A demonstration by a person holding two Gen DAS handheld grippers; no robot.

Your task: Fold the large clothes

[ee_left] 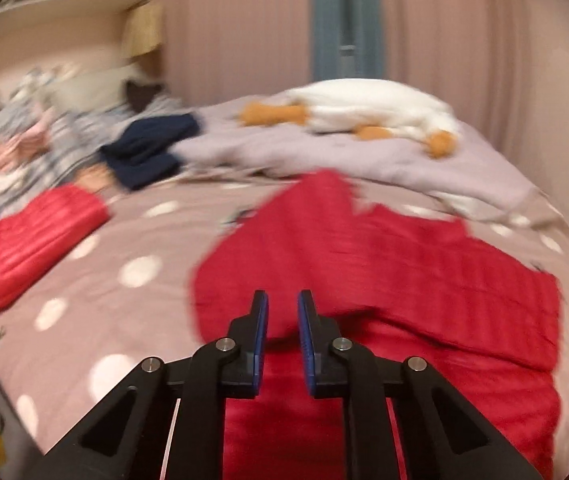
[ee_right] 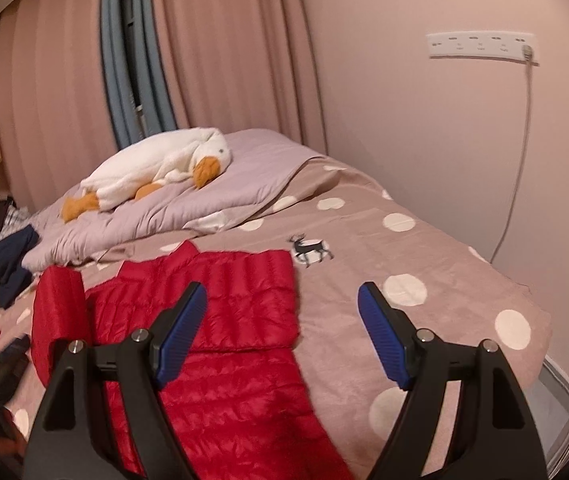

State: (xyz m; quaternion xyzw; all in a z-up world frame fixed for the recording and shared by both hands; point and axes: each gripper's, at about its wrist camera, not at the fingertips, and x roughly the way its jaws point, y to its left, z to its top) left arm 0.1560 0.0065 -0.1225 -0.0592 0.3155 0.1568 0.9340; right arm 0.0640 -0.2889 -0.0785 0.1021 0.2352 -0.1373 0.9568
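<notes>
The left gripper has its fingers nearly clenched, nothing between them, above the red jacket on the bed; the right gripper is spread wide

Left wrist cam sits low over the bed, angled down along its fingers, close above the red down jacket, facing the curtains; frame blurred. Right wrist cam, same downward tilt, looks along the bed toward curtain and side wall. Both share jacket, plush goose, navy garment.
</notes>
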